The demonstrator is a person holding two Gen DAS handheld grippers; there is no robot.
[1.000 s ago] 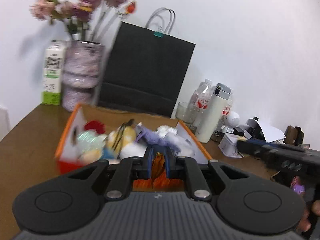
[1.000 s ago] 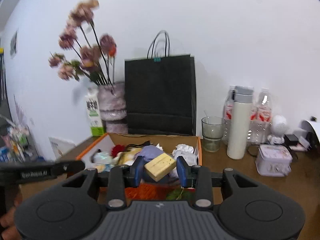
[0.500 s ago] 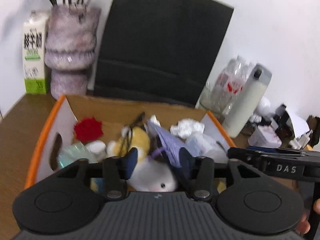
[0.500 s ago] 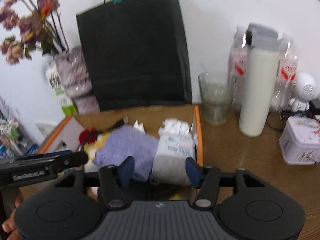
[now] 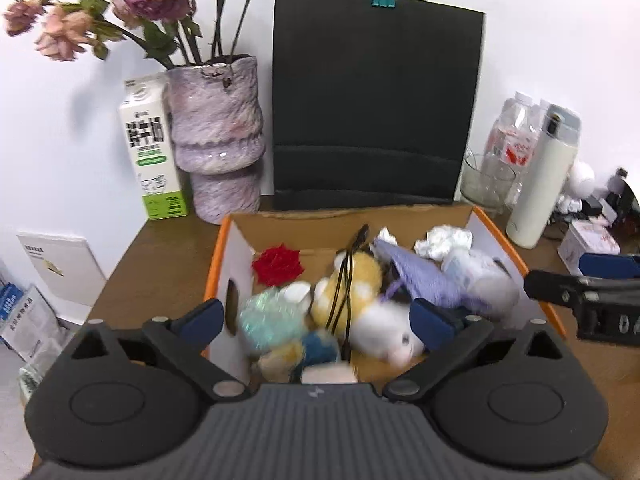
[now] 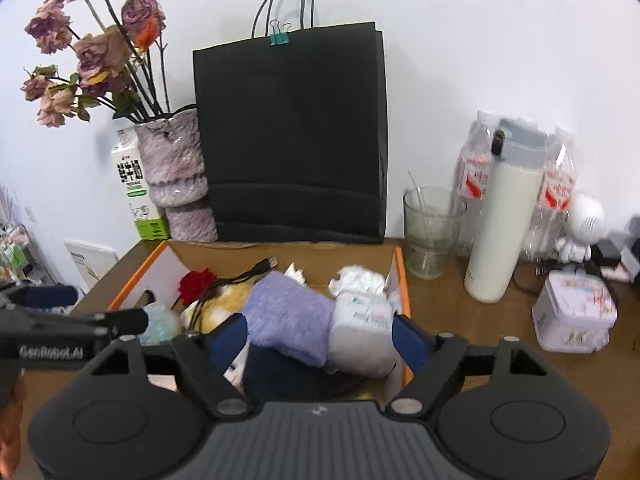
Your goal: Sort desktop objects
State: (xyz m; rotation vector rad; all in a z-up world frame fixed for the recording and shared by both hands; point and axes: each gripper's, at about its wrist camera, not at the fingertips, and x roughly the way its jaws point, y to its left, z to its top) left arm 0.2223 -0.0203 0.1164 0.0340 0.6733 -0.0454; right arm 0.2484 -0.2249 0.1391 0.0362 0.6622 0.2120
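Note:
An orange-rimmed cardboard box [image 5: 218,256] on the wooden desk holds a red fabric rose [image 5: 278,266], a yellow-and-white plush [image 5: 356,284], a teal fuzzy item [image 5: 268,318], a purple cloth [image 5: 420,278], crumpled tissue [image 5: 444,240] and a black cable [image 5: 348,276]. My left gripper [image 5: 316,320] is wide open and empty over the box's near left part. My right gripper [image 6: 318,336] is wide open and empty over the box's [image 6: 402,280] near right part, above the purple cloth [image 6: 288,312] and a tissue pack [image 6: 362,314].
Behind the box stand a black paper bag [image 5: 376,104], a purple vase of dried flowers [image 5: 218,136] and a milk carton [image 5: 154,148]. To the right are a glass [image 6: 430,232], a white thermos [image 6: 502,220], water bottles [image 6: 474,172] and a small tin [image 6: 574,316].
The left gripper let go of an orange item and the right let go of a yellow block. Both jaws have opened wide over the box. Both cameras now sit higher and look down into it.

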